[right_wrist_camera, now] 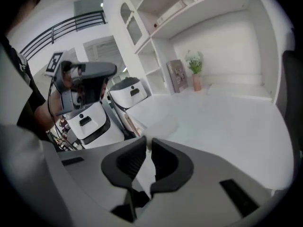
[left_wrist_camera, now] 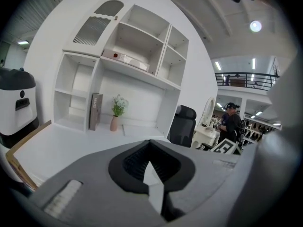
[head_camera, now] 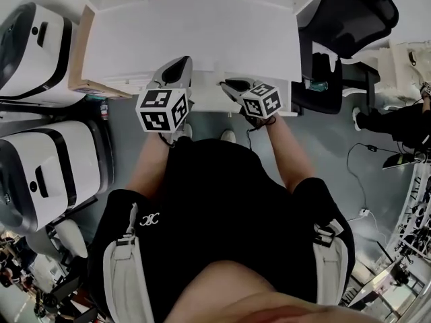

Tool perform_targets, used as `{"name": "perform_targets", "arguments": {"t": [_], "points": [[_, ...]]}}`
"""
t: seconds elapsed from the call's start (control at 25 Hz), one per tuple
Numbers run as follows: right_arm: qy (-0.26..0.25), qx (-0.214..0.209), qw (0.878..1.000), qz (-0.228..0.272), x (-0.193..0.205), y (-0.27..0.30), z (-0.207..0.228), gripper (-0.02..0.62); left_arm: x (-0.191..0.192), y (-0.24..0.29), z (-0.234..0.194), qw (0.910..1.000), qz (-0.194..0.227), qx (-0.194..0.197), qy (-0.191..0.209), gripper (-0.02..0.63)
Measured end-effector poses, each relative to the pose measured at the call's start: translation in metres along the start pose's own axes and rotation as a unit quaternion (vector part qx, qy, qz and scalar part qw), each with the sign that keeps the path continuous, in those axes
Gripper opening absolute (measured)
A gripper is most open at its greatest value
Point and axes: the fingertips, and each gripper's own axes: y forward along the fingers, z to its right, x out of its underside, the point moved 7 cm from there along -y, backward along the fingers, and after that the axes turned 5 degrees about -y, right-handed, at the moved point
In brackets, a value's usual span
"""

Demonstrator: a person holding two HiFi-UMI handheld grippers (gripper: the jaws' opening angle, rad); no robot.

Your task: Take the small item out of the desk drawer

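A white desk (head_camera: 202, 32) lies in front of me, and both grippers hover at its front edge. My left gripper (head_camera: 176, 64) points at the desktop with its jaws shut and nothing in them, tips meeting in the left gripper view (left_wrist_camera: 150, 142). To its right, my right gripper (head_camera: 226, 84) sits low by the desk's edge. In the right gripper view (right_wrist_camera: 147, 143) its jaws stand a thin slit apart with nothing between them. No open drawer and no small item show in any view.
Two white machines (head_camera: 34, 52) (head_camera: 47, 173) stand left of the desk, beside a brown board (head_camera: 79, 52). A black office chair (head_camera: 343, 25) is at the right. A white shelf unit holds a book (left_wrist_camera: 96, 111) and a vase (left_wrist_camera: 115, 122). A person (left_wrist_camera: 232, 124) stands far off.
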Motion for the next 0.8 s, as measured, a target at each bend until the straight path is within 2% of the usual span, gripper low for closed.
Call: {"name": "perform_targets", "arguments": {"t": [0.16, 0.36, 0.48, 0.64, 0.8], "points": [[-0.011, 0.053, 0.995, 0.085, -0.039, -0.040, 0.002, 0.037, -0.006, 0.004, 0.011, 0.9999, 0.005, 0.012, 0.009, 0.014], [-0.038, 0.128, 0.976, 0.174, -0.080, -0.093, -0.001, 0.037, -0.015, 0.004, 0.024, 0.9995, 0.015, 0.021, 0.020, 0.015], [-0.047, 0.186, 0.957, 0.218, -0.098, -0.122, -0.004, 0.037, -0.018, 0.005, 0.030, 0.9992, 0.017, 0.025, 0.026, 0.014], [-0.037, 0.266, 0.926, 0.266, -0.114, -0.158, -0.003, 0.037, -0.023, 0.007, 0.036, 0.9988, 0.022, 0.031, 0.032, 0.014], [-0.032, 0.314, 0.902, 0.294, -0.121, -0.184, -0.004, 0.038, -0.032, 0.007, 0.043, 0.9976, 0.049, 0.032, 0.037, 0.014]]}}
